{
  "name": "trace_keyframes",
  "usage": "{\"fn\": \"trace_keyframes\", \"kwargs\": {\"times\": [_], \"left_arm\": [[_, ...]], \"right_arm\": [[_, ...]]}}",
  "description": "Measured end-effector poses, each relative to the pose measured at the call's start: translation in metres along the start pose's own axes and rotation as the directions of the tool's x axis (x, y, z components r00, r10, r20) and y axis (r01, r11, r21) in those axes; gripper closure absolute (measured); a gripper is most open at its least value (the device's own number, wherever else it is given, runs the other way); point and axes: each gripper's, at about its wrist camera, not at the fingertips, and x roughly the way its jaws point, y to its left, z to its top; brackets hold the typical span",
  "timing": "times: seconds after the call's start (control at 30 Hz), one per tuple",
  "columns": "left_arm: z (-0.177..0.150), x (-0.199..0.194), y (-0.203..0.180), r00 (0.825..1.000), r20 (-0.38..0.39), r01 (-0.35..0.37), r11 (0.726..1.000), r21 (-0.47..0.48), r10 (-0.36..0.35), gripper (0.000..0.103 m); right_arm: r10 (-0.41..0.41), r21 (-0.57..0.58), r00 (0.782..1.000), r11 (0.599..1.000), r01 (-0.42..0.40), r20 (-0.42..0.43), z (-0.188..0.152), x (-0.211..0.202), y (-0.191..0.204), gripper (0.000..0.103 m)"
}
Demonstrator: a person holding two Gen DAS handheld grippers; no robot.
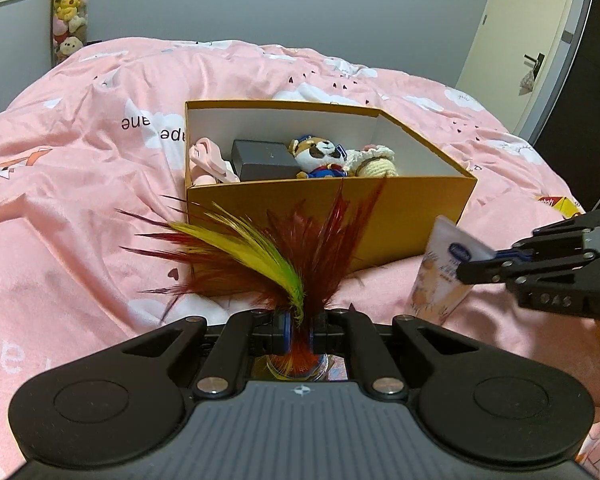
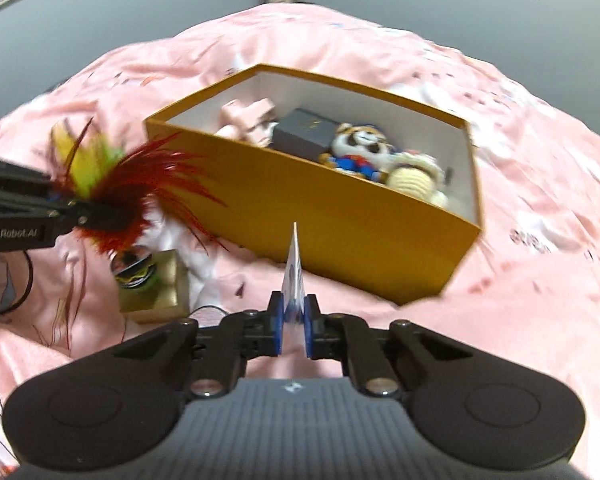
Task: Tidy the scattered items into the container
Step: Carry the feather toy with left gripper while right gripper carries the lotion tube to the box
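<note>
- Pink bedding [image 1: 80,184] with white cloud prints covered the whole working surface, rumpled into soft ridges; grey walls stood behind it and a door [image 1: 512,36] at 2 o'clock in the left wrist view.
- The left gripper [image 1: 300,334] pointed toward the box, its jaws closed to a narrow gap on the quills of a feather shuttlecock [image 1: 284,256], red and yellow plumes fanning upward and outward.
- The right gripper [image 2: 293,322] also faced the box, jaws pinched on the flat crimped end of a white cream tube [image 2: 294,276], held edge-on; in the left wrist view the tube [image 1: 440,276] hung at 3 o'clock above the bedding.
- The orange cardboard box [image 1: 404,216] sat open at 12 o'clock, just beyond both grippers.
- Inside it lay a pink fabric item [image 1: 210,160], a dark grey case [image 1: 264,160], a raccoon plush [image 1: 320,156] and a crocheted doll [image 1: 374,162], packed side by side.
- A small gold box [image 2: 160,292] lay at 9 o'clock in the right wrist view, the shuttlecock's round base just above it.
- The shuttlecock's plumes overlapped the box's near wall in the left wrist view.
- A yellow packet [image 1: 558,204] peeked out at 3 o'clock by the bedding's edge.
- Open bedding lay at 9 o'clock of the box.
</note>
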Motion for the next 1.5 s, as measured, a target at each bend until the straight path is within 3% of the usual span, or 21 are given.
{"fn": "trace_keyframes", "kwargs": {"times": [0.43,0.77,1.17,1.5], "left_arm": [[0.011,-0.008,-0.01,0.999,0.0,-0.046,0.998,0.043,0.046,0.095],[0.03,-0.02,-0.017,1.0,0.006,-0.004,0.998,0.065,0.003,0.095],[0.088,-0.042,-0.035,0.993,0.069,0.086,0.987,0.138,-0.097,0.095],[0.141,-0.03,-0.051,0.979,0.149,0.115,0.98,0.165,-0.14,0.095]], "right_arm": [[0.01,0.089,0.995,0.996,-0.019,0.103,0.004,-0.029,-0.006,0.093],[-0.001,0.129,0.989,0.992,-0.019,0.151,0.015,-0.05,-0.017,0.093],[-0.033,0.171,0.965,0.985,-0.012,0.26,0.044,-0.097,-0.044,0.093],[-0.079,0.188,0.934,0.982,0.012,0.349,0.083,-0.108,-0.059,0.093]]}}
